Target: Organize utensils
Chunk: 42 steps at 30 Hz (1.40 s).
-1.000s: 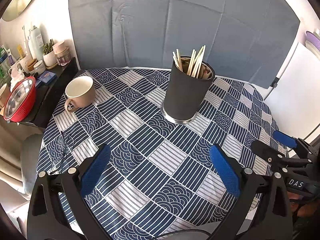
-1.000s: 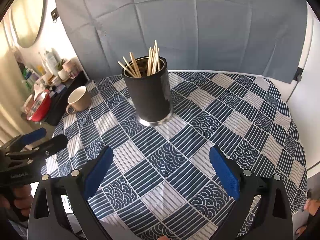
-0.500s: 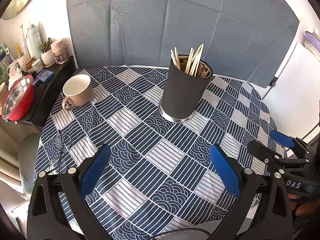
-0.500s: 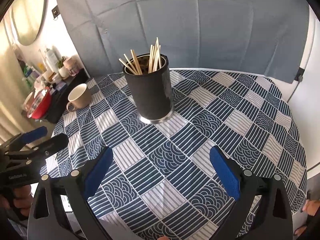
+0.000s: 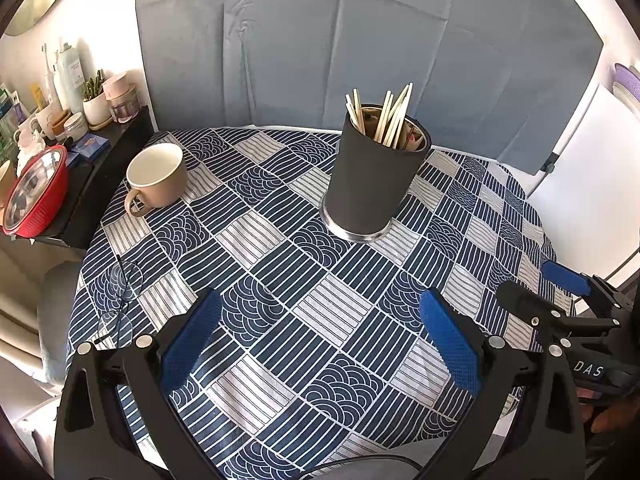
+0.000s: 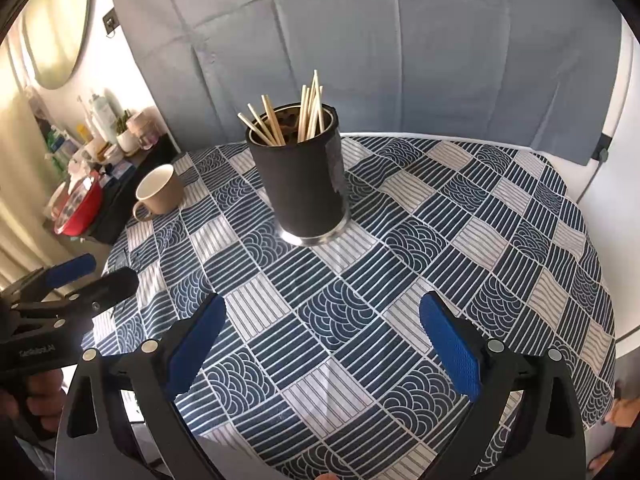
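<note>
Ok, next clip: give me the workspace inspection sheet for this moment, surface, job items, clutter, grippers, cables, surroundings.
Surface: round table under a blue-and-white patchwork tablecloth, cloth lying flat.
Job's things: tall black cylindrical holder with a metal base, upright near table centre; pale wooden chopsticks standing inside, fanned out.
Clutter: beige ceramic mug, upright, far left; thin wire-frame glasses at the left edge.
Grippers: left gripper open, holding nothing, over the near edge; right gripper open, holding nothing.
Cables: dark cable at the left view's bottom edge.
Surroundings: grey-blue fabric backdrop; black side shelf with bottles, jars and a red bowl.
</note>
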Each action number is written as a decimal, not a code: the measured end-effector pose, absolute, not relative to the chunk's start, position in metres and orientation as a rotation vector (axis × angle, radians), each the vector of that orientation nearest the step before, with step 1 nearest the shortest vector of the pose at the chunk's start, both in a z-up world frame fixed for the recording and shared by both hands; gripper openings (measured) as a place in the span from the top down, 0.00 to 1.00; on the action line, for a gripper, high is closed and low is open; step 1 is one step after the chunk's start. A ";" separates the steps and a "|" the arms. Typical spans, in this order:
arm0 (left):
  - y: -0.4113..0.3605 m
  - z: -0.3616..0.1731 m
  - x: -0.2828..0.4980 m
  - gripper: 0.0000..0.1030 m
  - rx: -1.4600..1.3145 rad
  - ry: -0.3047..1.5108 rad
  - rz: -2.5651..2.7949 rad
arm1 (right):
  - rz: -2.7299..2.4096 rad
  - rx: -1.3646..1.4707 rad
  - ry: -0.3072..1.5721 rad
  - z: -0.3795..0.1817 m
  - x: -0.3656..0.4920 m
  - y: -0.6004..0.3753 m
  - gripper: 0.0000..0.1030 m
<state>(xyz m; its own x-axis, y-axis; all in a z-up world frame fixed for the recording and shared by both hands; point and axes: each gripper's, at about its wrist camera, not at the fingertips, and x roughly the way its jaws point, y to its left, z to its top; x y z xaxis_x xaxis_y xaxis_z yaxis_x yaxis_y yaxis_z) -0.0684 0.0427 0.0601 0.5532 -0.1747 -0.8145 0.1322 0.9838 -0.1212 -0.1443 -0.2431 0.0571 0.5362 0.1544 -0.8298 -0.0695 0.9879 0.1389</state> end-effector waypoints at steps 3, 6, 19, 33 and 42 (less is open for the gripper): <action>0.043 0.060 -0.068 0.06 -0.048 0.972 -0.184 | 0.140 0.087 1.002 0.057 -0.144 -0.241 0.09; 0.044 0.058 -0.066 0.06 -0.054 0.984 -0.181 | 0.143 0.085 1.012 0.054 -0.143 -0.240 0.09; 0.042 0.055 -0.063 0.06 -0.031 0.988 -0.175 | 0.142 0.086 1.015 0.052 -0.140 -0.237 0.09; 0.043 0.057 -0.060 0.06 -0.019 0.979 -0.163 | 0.137 0.082 1.010 0.052 -0.136 -0.237 0.09; 0.044 0.057 -0.059 0.06 -0.022 0.982 -0.159 | 0.135 0.081 1.011 0.052 -0.135 -0.237 0.09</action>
